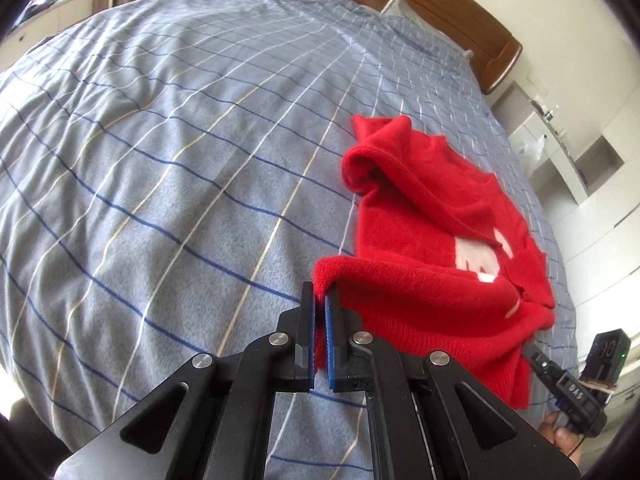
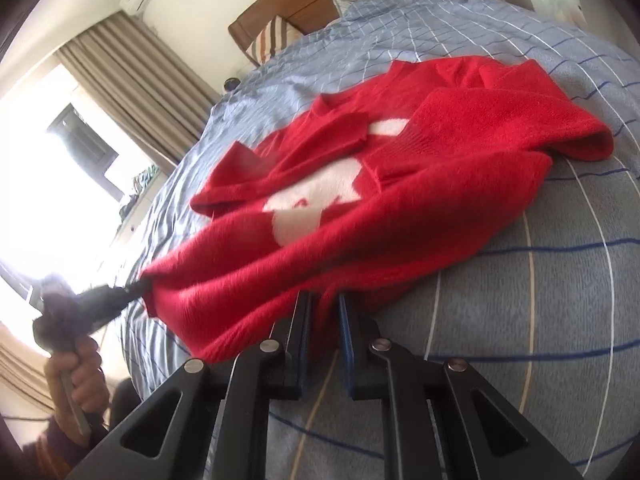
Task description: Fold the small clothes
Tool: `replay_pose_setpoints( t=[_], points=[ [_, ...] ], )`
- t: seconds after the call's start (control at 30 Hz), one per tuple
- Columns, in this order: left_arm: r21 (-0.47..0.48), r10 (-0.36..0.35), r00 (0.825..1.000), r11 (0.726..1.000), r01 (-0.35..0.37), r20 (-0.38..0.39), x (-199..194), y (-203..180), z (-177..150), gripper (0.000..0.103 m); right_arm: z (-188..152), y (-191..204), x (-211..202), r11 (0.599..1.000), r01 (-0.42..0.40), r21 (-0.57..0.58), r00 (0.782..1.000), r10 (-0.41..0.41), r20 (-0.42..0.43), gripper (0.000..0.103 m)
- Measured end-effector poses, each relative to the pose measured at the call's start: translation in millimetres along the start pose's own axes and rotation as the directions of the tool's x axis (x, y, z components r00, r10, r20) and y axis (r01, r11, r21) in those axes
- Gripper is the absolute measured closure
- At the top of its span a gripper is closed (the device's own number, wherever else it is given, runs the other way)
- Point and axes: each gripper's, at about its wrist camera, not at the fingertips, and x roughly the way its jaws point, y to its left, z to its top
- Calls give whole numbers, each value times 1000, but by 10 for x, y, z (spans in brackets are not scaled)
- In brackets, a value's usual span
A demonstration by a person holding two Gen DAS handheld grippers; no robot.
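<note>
A red knitted sweater (image 1: 432, 240) with a white figure on its front lies rumpled on the bed's blue checked cover (image 1: 160, 160). My left gripper (image 1: 319, 292) is shut on one bottom corner of it, with red knit pinched between the blue pads. In the right wrist view the sweater (image 2: 400, 200) stretches from that blurred left gripper (image 2: 138, 286) across to my right gripper (image 2: 324, 300). The right jaws stand narrow, and the hem fills the gap between them. The right gripper (image 1: 534, 356) also shows at the sweater's other bottom corner. One sleeve is folded over the chest.
A wooden headboard (image 1: 460, 12) and pillows (image 2: 276, 36) close the far end of the bed. Curtains (image 2: 132, 72) hang beside a bright window on one side, and white shelves (image 1: 580, 160) stand on the other. A person's hand (image 2: 80, 376) holds the left gripper's handle.
</note>
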Motion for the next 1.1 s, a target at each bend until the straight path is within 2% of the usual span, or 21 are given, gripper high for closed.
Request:
replay_pose_setpoints(
  t=[0.03, 0.1, 0.27, 0.33, 0.37, 0.4, 0.5, 0.6, 0.7, 0.77, 0.8, 0.93, 1.03, 1.1],
  points=[
    [1, 3, 1000, 1000, -3, -6, 26, 3, -2, 101, 29, 1, -25, 1000, -1, 21, 1000, 1, -4, 87],
    [3, -2, 1000, 1000, 2, -13, 39, 24, -23, 101, -21, 48, -95, 1000, 6, 29, 999, -5, -31, 76],
    [-1, -14, 999, 1000, 14, -32, 72, 68, -81, 101, -466, 146, 5, 996, -53, 78, 980, 67, -187, 72],
    [-1, -18, 999, 1000, 18, -45, 70, 76, -93, 101, -540, 230, 133, 999, -35, 32, 978, 41, -202, 80],
    [-2, -27, 998, 1000, 27, -53, 30, 89, -99, 101, -546, 268, 119, 1000, -19, 0, 983, 19, -183, 98],
    [0, -40, 997, 999, 40, -59, -42, 106, -106, 101, -544, 282, 57, 1000, -13, -17, 987, 10, -160, 98],
    [39, -96, 990, 994, 100, -99, -340, 118, -179, 101, -547, 290, -429, 997, -71, -40, 992, 66, -104, 98],
    [108, -135, 973, 982, 157, -189, -504, 6, -444, 100, -718, 299, -1012, 992, -91, -85, 990, 81, -115, 98],
    [136, -139, 954, 974, 180, -264, -402, -80, -805, 95, -989, 239, -1278, 995, -24, -98, 988, 9, -157, 98],
    [151, -103, 952, 977, 151, -290, -258, -74, -1012, 75, -1135, 115, -1247, 996, 25, -81, 984, -38, -173, 98],
    [145, -87, 949, 980, 136, -303, -194, -52, -1087, 72, -1192, 31, -1202, 996, 52, -71, 982, -64, -180, 98],
    [124, -104, 952, 982, 144, -286, -234, 7, -1213, 69, -1299, -136, -998, 990, 120, -77, 980, -131, -150, 97],
    [146, -104, 958, 978, 147, -267, -284, -40, -1249, 66, -1321, -199, -957, 995, 95, -42, 985, -99, -138, 86],
    [150, -105, 961, 978, 146, -256, -247, -86, -1254, 66, -1324, -227, -953, 998, 63, -25, 989, -65, -130, 69]
  ],
)
